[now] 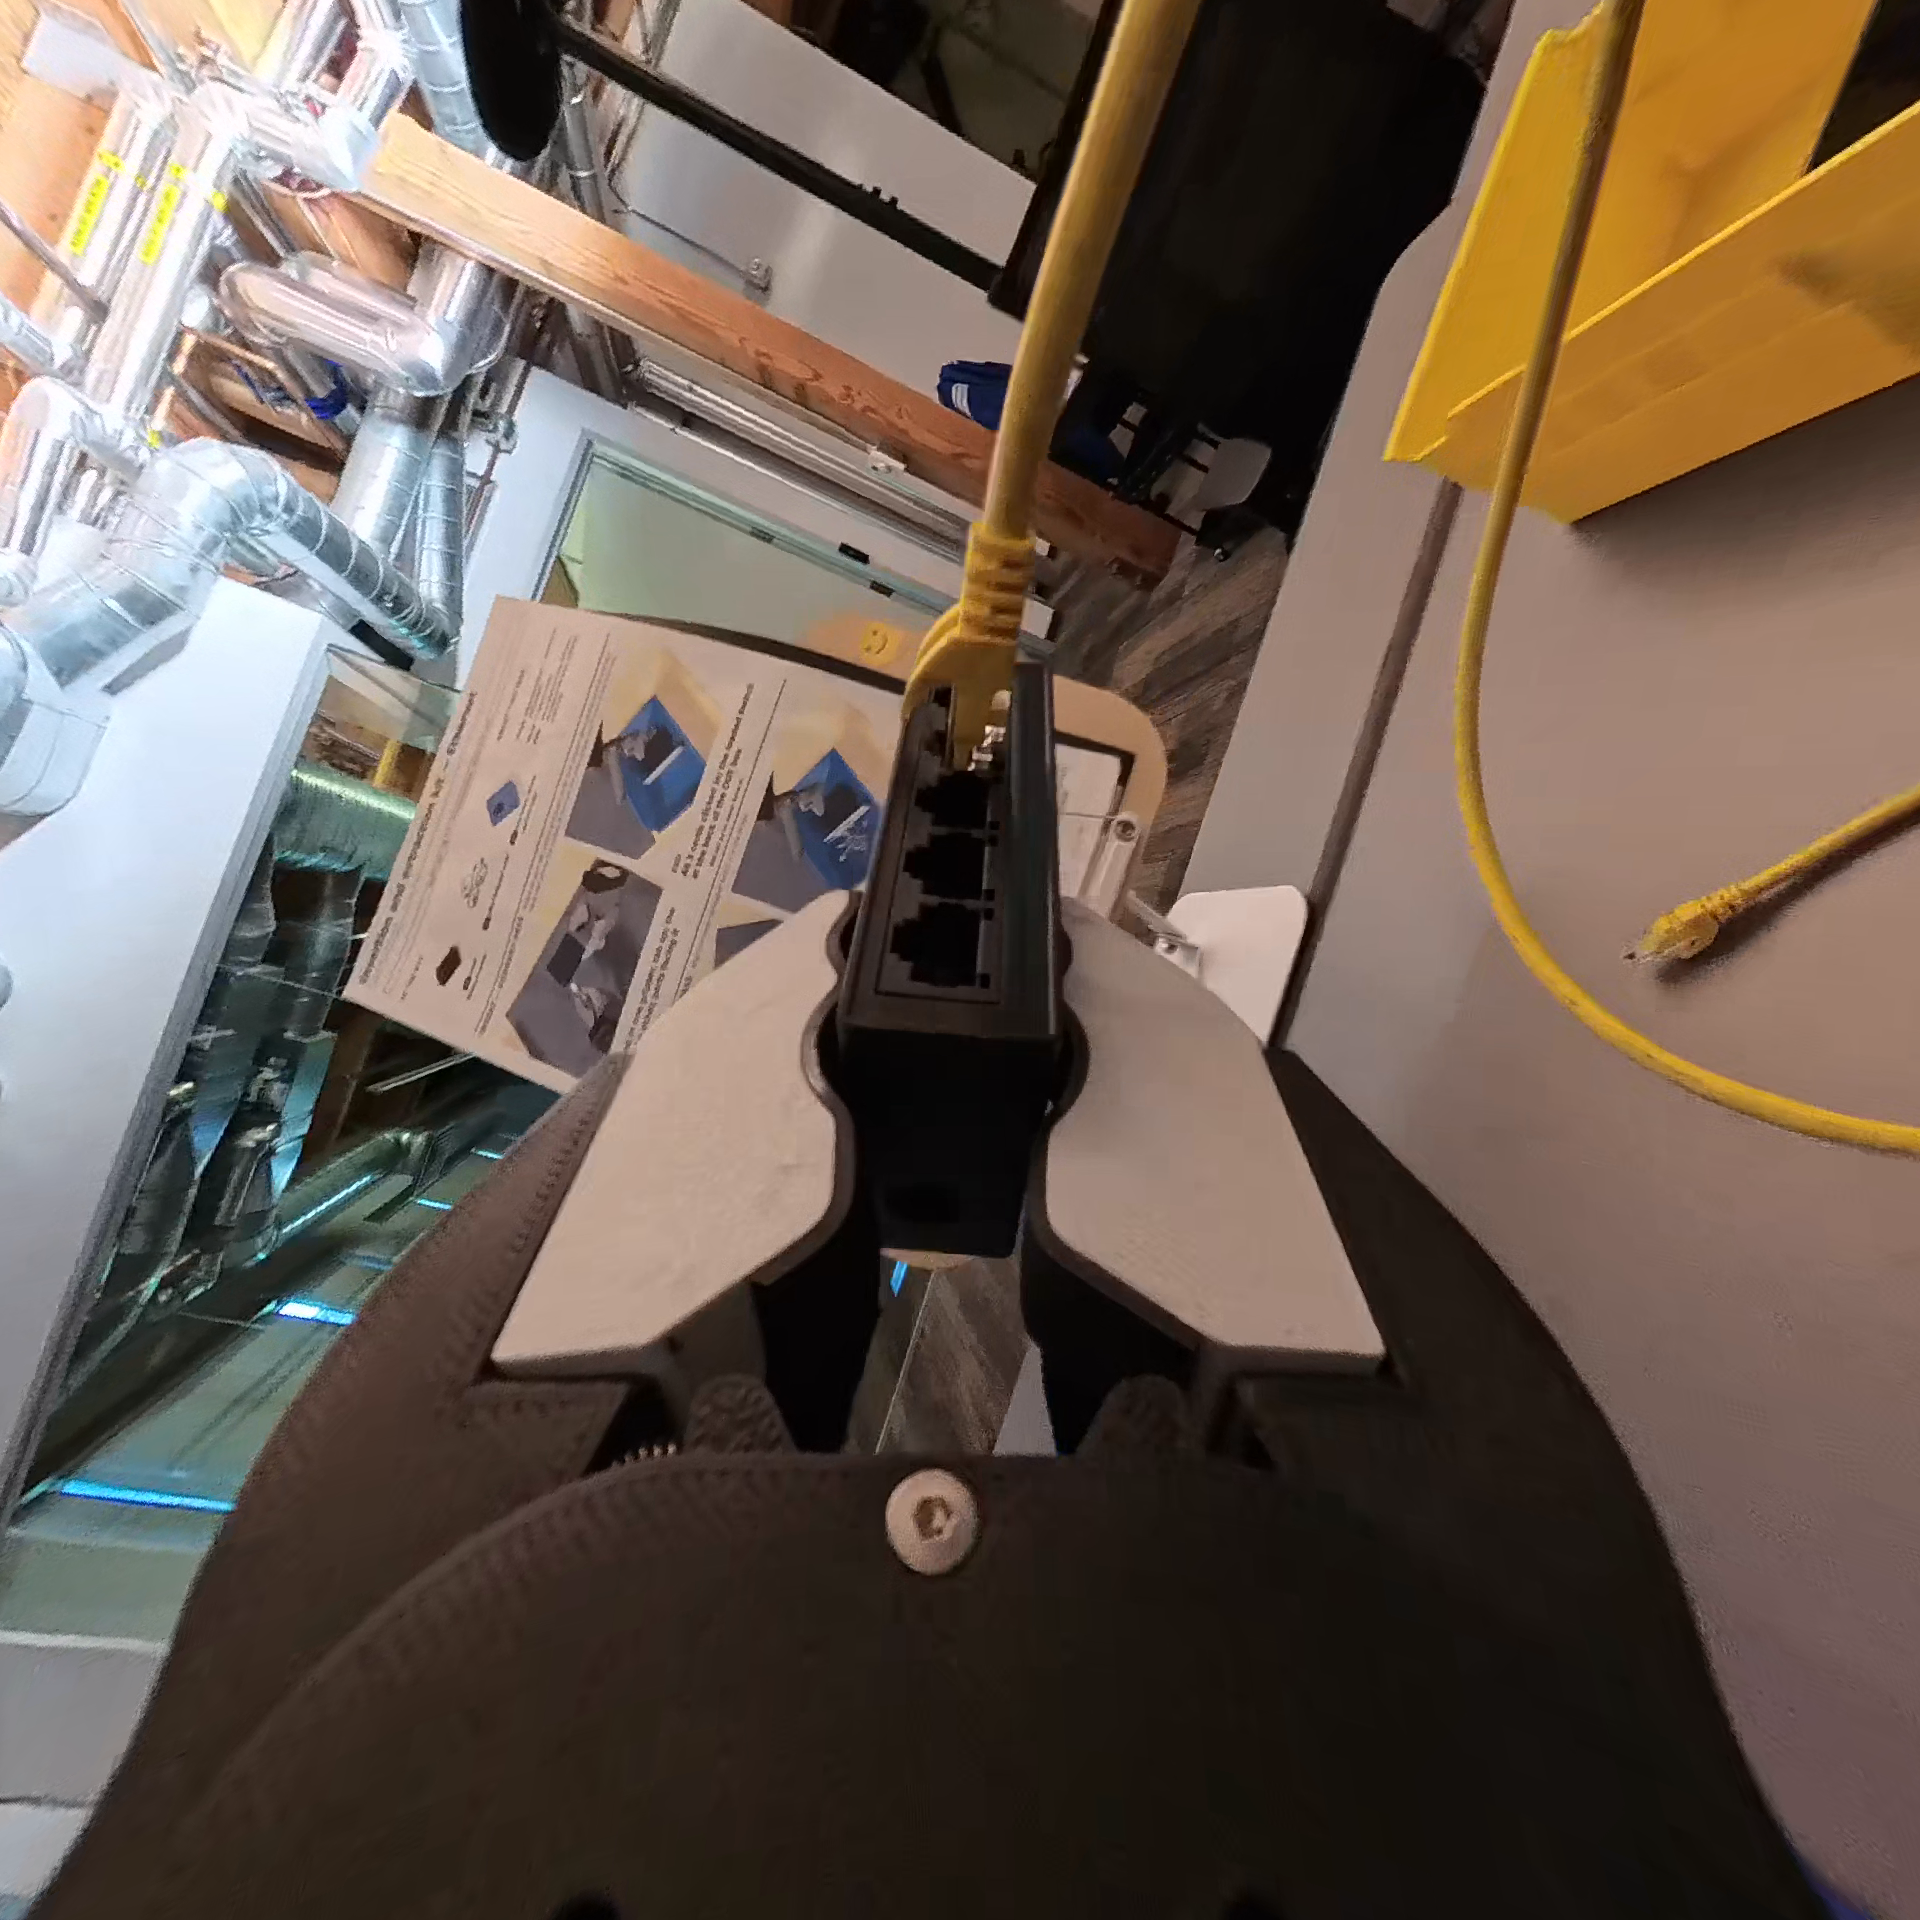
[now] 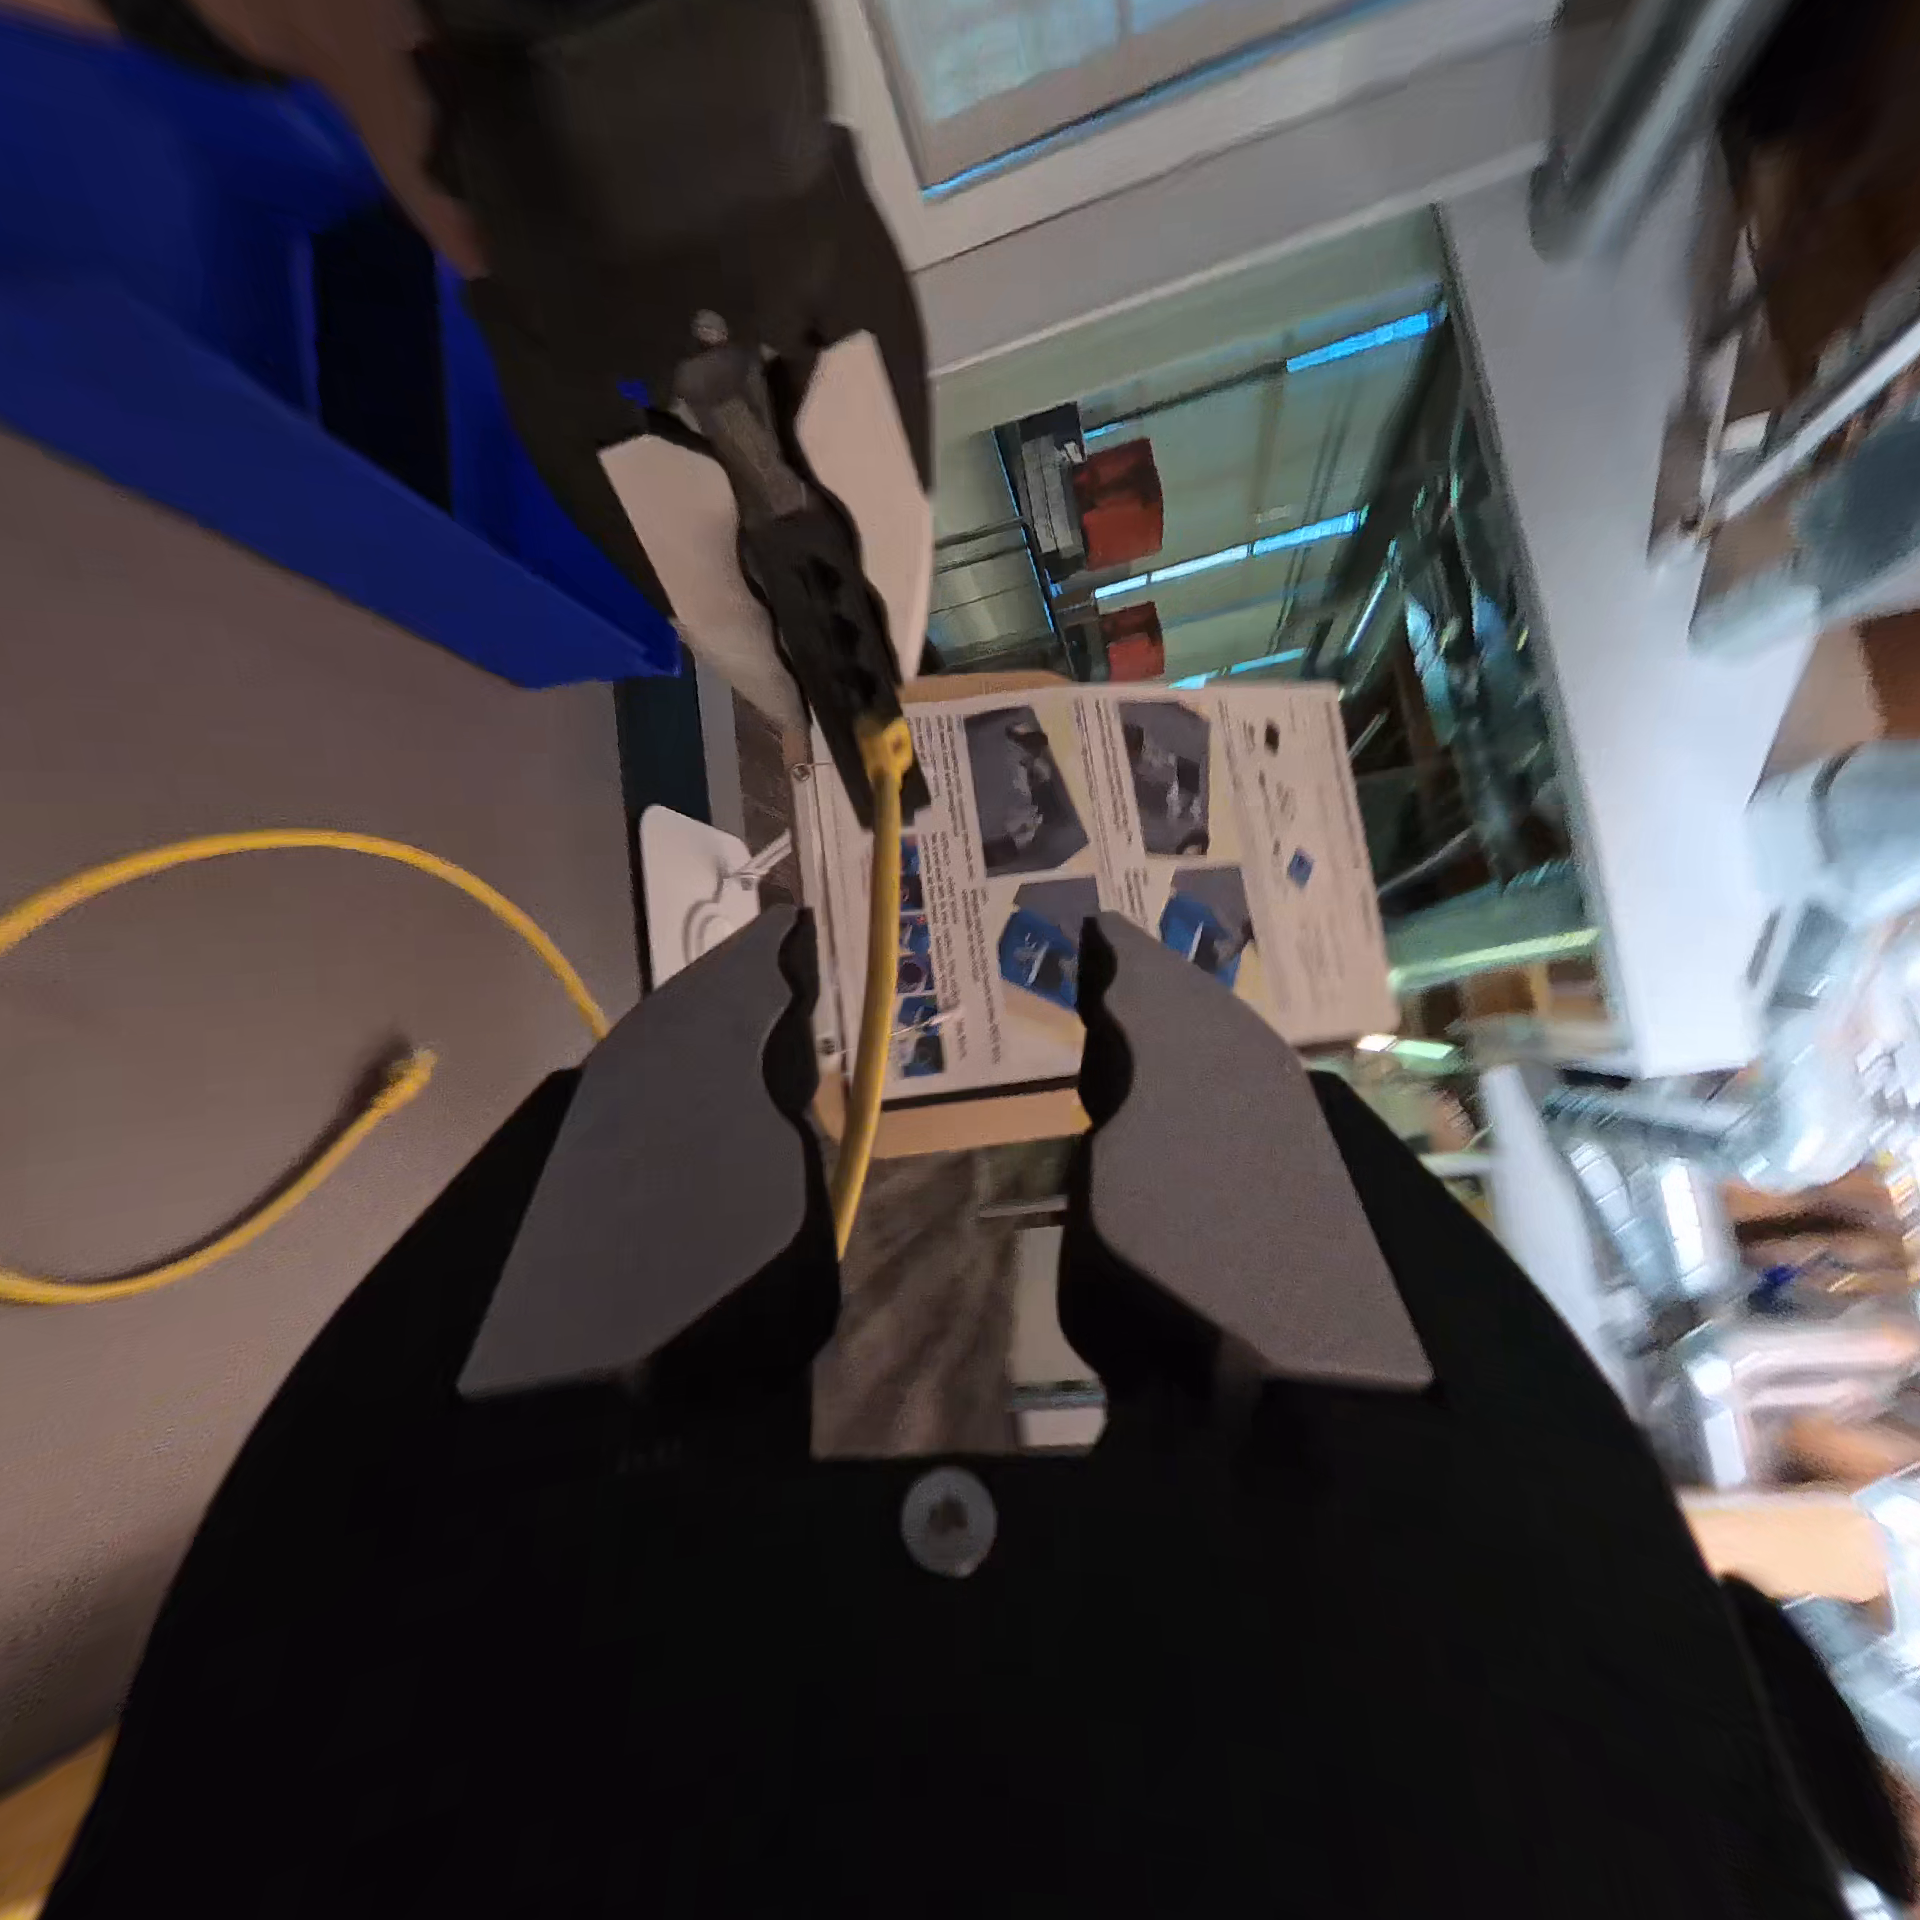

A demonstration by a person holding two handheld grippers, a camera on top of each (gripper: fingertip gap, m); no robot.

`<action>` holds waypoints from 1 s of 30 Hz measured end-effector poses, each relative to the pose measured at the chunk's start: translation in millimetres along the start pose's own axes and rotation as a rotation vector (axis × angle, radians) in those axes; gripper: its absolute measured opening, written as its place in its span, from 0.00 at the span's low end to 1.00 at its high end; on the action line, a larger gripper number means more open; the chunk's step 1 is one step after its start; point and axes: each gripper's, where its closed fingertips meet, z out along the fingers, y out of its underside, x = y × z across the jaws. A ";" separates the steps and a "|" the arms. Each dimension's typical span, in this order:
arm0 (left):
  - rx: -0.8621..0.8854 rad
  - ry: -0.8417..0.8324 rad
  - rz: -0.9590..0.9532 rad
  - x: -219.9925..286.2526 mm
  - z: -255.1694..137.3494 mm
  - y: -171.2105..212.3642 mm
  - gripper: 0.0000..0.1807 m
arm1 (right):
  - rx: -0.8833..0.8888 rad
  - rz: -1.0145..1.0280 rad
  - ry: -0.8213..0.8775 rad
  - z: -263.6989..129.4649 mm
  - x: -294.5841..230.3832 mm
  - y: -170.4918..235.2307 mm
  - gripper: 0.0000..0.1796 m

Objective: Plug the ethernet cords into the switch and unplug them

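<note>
- Left wrist view only: small black plastic network switch [image 1: 951,997] clamped between left gripper [image 1: 951,935] fingers; plugged yellow ethernet cord [image 1: 1023,416] at far port.
- Right wrist view only: right gripper [image 2: 940,997] spread, empty; cord passes between its fingers, touching neither.
- Second yellow cord [image 1: 1496,727] lies loose on grey table [image 1: 1662,1351].

Textured black printed left gripper [image 1: 956,997] body, pale grey wavy-edged finger plates [image 1: 717,1122], one silver hex screw [image 1: 933,1525] centred. Same black right gripper [image 2: 940,997], darker grey scalloped plates [image 2: 665,1174], grey screw [image 2: 948,1521].
</note>
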 end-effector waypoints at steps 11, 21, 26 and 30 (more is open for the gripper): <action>-0.024 0.011 0.103 15.7 -0.7 -16.1 0.16 | -0.135 -0.269 -0.181 74.2 -36.3 6.2 0.18; -0.011 0.002 0.111 14.8 -4.5 -22.4 0.16 | -0.142 -0.249 -0.134 75.2 -32.4 8.2 0.11; -0.006 -0.006 0.119 13.6 -6.2 -25.3 0.16 | -0.127 -0.235 -0.135 71.4 -31.6 6.2 0.09; 0.004 -0.021 0.123 10.4 -6.2 -26.4 0.16 | -0.144 -0.243 -0.145 70.3 -30.8 5.2 0.08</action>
